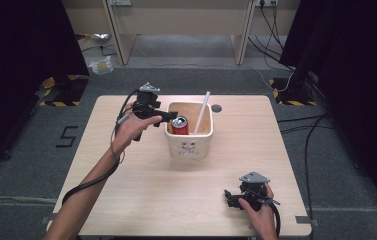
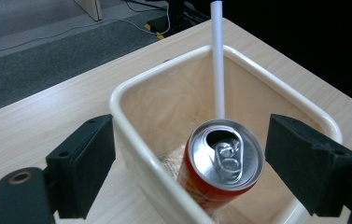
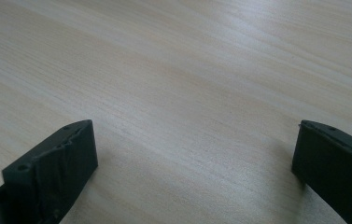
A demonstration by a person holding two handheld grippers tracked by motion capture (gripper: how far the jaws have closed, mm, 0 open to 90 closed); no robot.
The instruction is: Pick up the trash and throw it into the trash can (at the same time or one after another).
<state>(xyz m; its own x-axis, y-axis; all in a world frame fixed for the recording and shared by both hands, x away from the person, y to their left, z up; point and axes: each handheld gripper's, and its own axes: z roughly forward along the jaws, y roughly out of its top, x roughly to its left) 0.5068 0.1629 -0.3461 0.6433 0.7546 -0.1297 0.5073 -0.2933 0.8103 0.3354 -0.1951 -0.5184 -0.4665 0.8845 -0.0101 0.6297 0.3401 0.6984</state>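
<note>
— Red can (image 2: pixel 221 164) sits inside the cream bin (image 2: pixel 131 126) now, leaning a little against the near wall, with the white straw (image 2: pixel 217 56) propped upright behind it against the far rim. Do we count that as dropped?

— We do. Our left tongs (image 2: pixel 190 163) stand wide apart, one jaw outside the bin wall and the other over its inside, and neither pad touches the can. It rests on its own, on the thin plastic lining the bottom.

— Why is our left hand (image 1: pixel 135 127) so close, then?

— We judge it is only clearing the rim; the jaws have to straddle that wall to let the can go down beside it, so a sideways pull would nudge the bin.

— And the other side?

— Our right tongs (image 3: pixel 192 172) are parted too, with nothing but bare pale wood between them. That hand (image 1: pixel 258 212) rests low at the near right corner of the desk (image 1: pixel 126 200), well apart from the bin, probably parked there so it stays out of the left arm's way.

— So what is left for us?

— Lifting the left tongs straight up and away, we think.
</note>
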